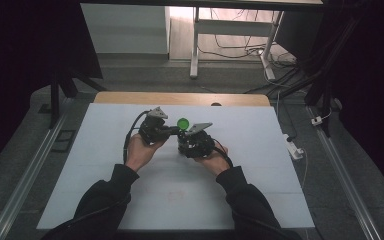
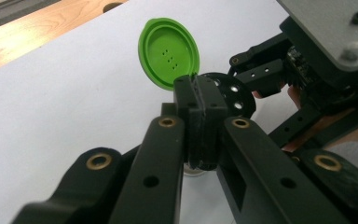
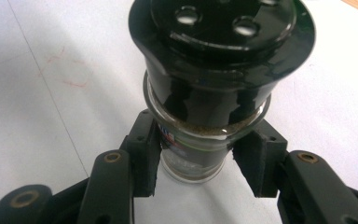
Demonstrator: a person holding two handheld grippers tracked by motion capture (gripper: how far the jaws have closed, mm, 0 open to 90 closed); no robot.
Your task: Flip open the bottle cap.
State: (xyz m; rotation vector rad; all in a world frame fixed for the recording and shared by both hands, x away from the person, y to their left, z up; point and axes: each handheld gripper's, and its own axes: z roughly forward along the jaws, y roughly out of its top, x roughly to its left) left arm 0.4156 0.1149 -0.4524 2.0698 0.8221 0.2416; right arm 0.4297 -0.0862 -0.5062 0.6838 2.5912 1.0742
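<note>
Mid-counter (image 1: 130,200): spice jar (image 3: 191,154) being opened.
Right tongs (image 3: 196,161) pinch the glass body to steady it; left tongs (image 2: 200,116), pressed together, hold the green flip lid (image 2: 168,52) up off the shaker top (image 3: 221,42).

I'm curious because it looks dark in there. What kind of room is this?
Probably a lab or workshop for recording. A white table stands between dark curtains, loose cables lie on the floor, and a person works a spice jar with tongs.
</note>
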